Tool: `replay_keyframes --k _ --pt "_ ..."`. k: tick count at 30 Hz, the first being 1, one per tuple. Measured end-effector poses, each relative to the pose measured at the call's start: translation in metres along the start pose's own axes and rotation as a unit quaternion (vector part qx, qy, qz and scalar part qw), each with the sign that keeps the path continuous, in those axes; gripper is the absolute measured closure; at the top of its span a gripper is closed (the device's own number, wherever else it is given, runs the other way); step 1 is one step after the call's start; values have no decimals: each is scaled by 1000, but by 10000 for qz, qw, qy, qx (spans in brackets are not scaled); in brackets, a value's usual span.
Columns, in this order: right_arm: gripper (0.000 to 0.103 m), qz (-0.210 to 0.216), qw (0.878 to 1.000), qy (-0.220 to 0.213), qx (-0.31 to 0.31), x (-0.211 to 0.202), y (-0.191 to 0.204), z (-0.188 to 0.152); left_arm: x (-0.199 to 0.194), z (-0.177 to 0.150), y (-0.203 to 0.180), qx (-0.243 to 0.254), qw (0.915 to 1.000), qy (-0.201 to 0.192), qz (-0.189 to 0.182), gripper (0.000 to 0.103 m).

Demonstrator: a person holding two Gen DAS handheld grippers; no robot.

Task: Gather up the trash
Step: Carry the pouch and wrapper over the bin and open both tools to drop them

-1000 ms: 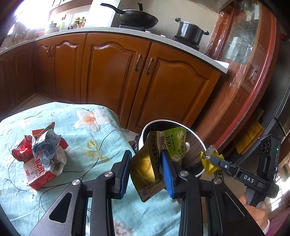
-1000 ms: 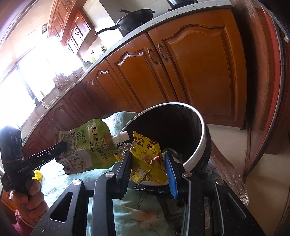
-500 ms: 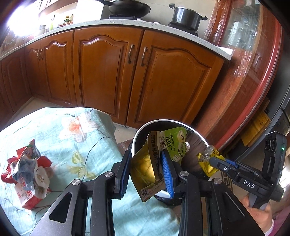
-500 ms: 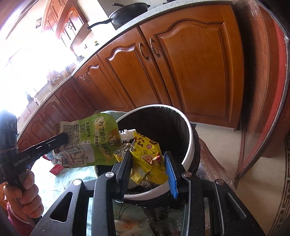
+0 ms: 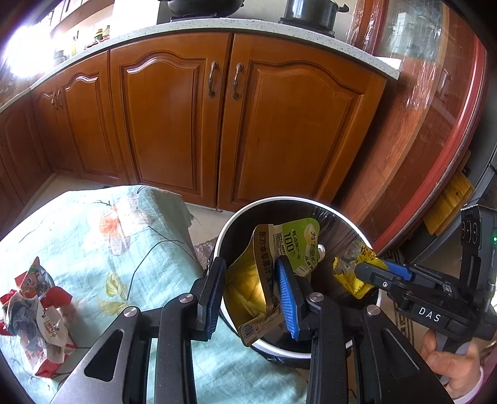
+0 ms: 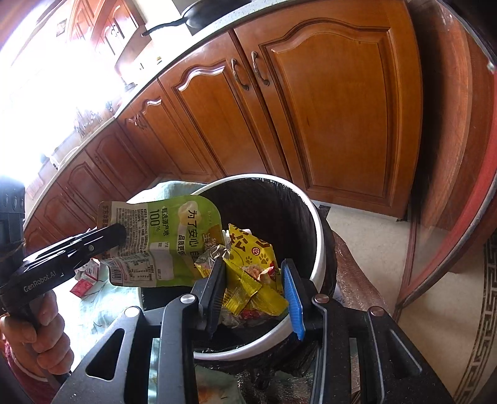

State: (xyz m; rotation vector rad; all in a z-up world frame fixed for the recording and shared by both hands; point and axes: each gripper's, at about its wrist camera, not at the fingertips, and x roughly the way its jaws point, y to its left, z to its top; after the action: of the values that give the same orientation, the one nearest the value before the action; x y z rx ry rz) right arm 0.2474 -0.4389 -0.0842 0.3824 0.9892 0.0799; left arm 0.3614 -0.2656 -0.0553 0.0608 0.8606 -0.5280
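left gripper (image 5: 251,293) clamped on green pouch (image 5: 298,245), right gripper (image 6: 254,290) clamped on yellow wrapper (image 6: 248,264), both over bin (image 6: 316,248).

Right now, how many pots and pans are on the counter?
2. A black pan sits at the top edge, and a lidded pot stands to its right. More may be hidden beyond the frame.
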Motion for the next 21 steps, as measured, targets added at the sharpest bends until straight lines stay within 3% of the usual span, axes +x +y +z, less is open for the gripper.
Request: replay_keyframes --k 4,8,11,18,21 --pt "66 -44 10000 77 -32 7 2 3 7 1 -2 31 10000 88 11 70" --pt "50 -34 9999 106 -32 10 2 6 12 5 -2 -62 9999 159 -4 68" --pt "49 -8 10000 65 15 8 0 6 11 5 -2 -106 9998 151 -10 60" --pt "33 111 9999 -36 71 0 1 1 0 -9 6 -214 9998 57 -8 54" --pt "33 138 9999 -79 61 -4 5 0 -9 -19 13 -348 9994 33 -10 53"
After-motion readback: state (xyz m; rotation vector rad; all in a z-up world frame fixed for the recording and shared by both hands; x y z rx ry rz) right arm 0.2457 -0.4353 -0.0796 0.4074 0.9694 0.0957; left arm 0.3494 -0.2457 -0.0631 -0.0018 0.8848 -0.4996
